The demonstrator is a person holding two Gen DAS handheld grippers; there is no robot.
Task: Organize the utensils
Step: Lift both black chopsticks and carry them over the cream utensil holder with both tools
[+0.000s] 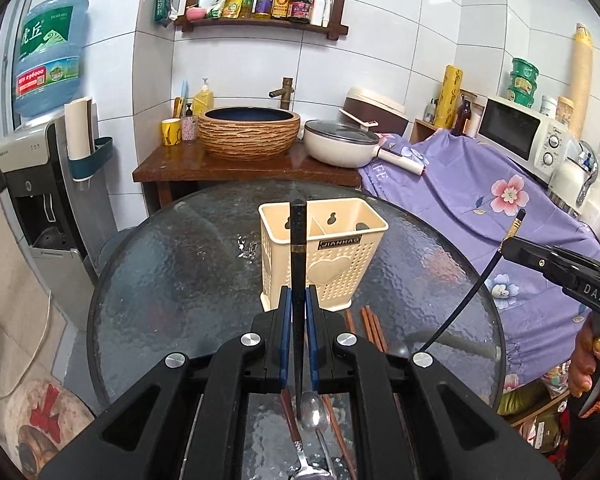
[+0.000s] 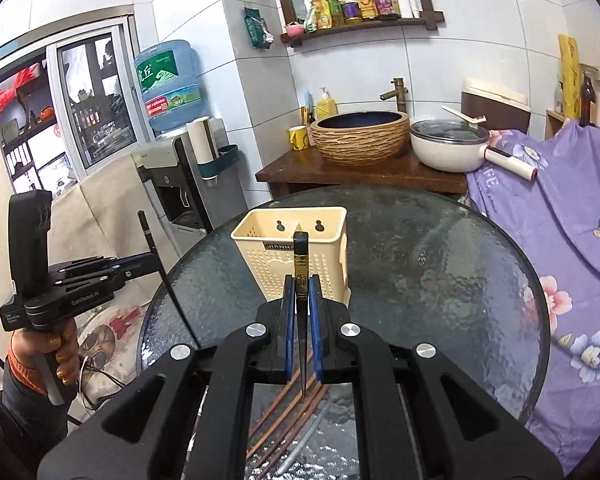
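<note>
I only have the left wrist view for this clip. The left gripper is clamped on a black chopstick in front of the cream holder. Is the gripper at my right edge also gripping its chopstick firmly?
Observer: Yes. In the right wrist view the right gripper is shut on a black chopstick with a gold band, thick end toward the utensil holder.
Operator: Where does its tip point?
Observer: Down over the brown chopsticks lying on the glass table.
Operator: Can you see the left gripper from there?
Observer: Yes, the left gripper is off the table's left edge, its chopstick slanting down.
</note>
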